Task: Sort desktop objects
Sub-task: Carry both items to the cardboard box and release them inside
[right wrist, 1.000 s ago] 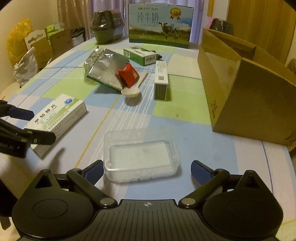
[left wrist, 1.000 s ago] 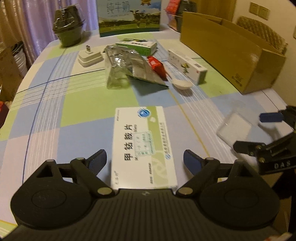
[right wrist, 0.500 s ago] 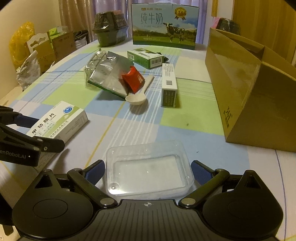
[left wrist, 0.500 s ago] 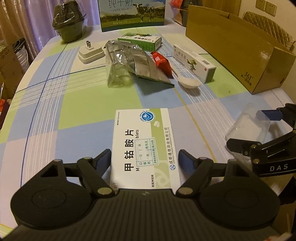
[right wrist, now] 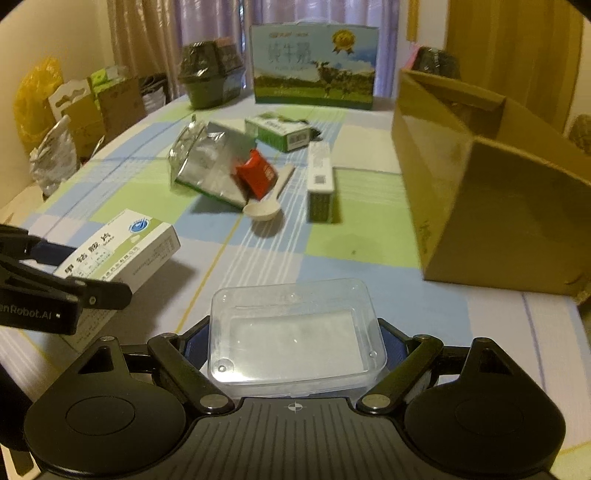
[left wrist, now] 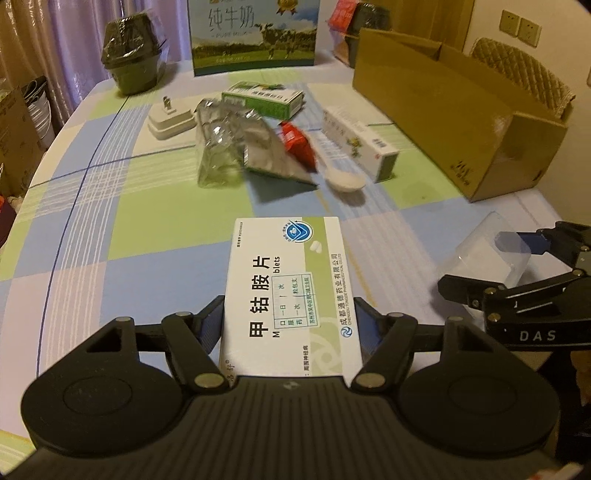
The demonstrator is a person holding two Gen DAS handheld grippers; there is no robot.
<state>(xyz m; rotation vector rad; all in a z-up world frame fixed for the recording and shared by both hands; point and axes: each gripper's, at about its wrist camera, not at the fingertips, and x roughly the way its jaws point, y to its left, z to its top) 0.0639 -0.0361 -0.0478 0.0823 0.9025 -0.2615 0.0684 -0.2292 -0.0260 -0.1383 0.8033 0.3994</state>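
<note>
Left gripper [left wrist: 290,325]: jaws closed against both long sides of the white medicine box [left wrist: 288,291].
Right gripper [right wrist: 293,343]: jaws clamped on the clear plastic container [right wrist: 295,332].

A milk carton [right wrist: 314,62] stands at the counter's far edge — dark wrapped pots [right wrist: 208,74] beside it. Off the left edge, cardboard boxes [right wrist: 92,107] and a yellow bag [right wrist: 35,99].

A home dining room: checked tablecloth [left wrist: 155,229], curtains [right wrist: 207,33], padded chair [left wrist: 524,70], milk carton [right wrist: 314,62]
</note>
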